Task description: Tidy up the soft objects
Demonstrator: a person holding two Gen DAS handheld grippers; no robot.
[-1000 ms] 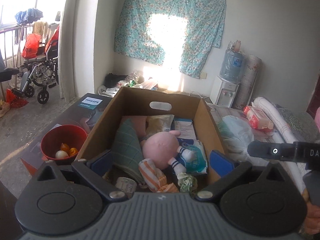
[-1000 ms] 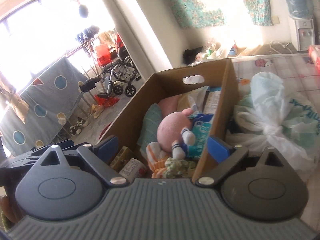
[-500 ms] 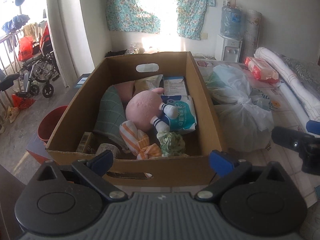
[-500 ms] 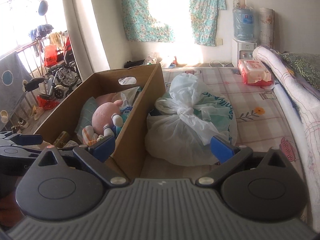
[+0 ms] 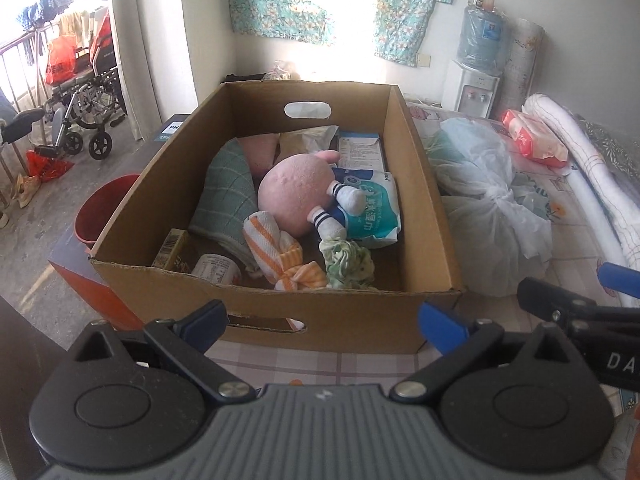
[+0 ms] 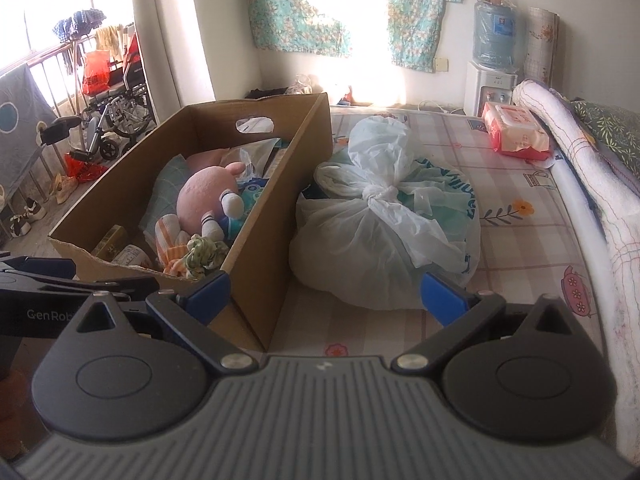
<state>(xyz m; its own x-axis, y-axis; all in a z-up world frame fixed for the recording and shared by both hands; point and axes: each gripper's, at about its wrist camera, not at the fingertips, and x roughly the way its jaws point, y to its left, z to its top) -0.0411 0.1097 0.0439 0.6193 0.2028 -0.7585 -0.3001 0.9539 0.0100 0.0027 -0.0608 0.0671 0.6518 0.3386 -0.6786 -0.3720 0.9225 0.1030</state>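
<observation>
Boxes: one cardboard box (image 5: 276,308) on the bed (image 6: 516,240), at its left edge, open at the top
Plush toys: one pink plush toy (image 5: 296,196) lying in the middle of the box, its striped limbs over a blue-and-white packet (image 5: 372,216)
Cloths in the box: three counted – a green checked cloth (image 5: 224,200) leaning against the left wall, an orange-striped cloth (image 5: 276,256) and a green-patterned bundle (image 5: 348,264) near the front wall, the two just beside each other
Other box contents: one small carton (image 5: 170,248) and one round container (image 5: 214,268) in the front left corner; further packets at the back, number unclear
Bags: one knotted white plastic bag (image 6: 384,224) on the bed, touching the right wall of the box
Tissue packs: one red pack (image 6: 516,136) near the far end of the bed, well apart from the bag
Left hand-held gripper (image 5: 322,320): fingers spread wide, nothing between them, low in front of the box's near wall
Right hand-held gripper (image 6: 324,292): fingers spread wide, empty, pointing at the gap between box and bag
Change over the last second: both cameras have drawn back from over the box, so the box's near wall and the bed now show in full; contents of the box lie as before; both pairs of fingers stay apart
</observation>
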